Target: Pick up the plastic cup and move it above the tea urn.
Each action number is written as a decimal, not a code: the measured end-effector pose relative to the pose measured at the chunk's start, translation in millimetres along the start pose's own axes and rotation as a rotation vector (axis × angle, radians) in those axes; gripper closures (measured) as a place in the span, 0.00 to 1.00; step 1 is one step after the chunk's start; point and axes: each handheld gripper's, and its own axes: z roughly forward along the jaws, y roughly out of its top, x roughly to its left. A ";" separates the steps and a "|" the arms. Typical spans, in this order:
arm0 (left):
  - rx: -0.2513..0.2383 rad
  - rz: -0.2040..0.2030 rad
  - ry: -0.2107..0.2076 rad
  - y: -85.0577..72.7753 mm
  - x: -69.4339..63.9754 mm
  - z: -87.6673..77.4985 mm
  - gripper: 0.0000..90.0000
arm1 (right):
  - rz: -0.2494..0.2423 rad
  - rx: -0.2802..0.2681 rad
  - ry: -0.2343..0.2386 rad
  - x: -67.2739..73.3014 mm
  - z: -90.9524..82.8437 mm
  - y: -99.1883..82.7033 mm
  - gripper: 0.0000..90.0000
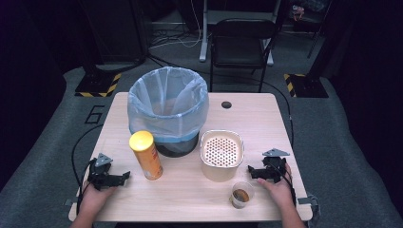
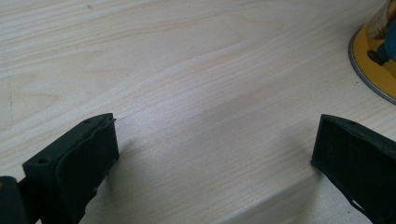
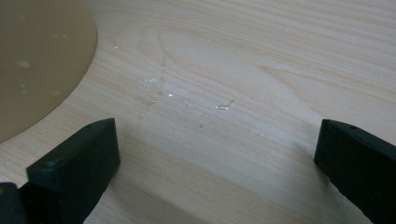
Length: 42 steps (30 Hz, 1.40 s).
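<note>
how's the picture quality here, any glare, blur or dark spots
High view: table evenly lit, room around it falls into near black, image slightly soft. Left gripper view: pale sheen on the wood, yellow can at the edge blurred. Right gripper view: small wet specks glint, beige container out of focus.

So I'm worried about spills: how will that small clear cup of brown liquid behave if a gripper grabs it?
The clear cup looks thin-walled, so it would probably flex under a squeeze. It is open-topped, so tilting likely slops the brown liquid. It seems light and may slide when nudged.
</note>
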 end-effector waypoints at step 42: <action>-0.004 -0.010 0.019 -0.9 -3.8 -2.1 0.04 | 0.072 -0.061 0.079 2.5 -25.3 -1.1 0.51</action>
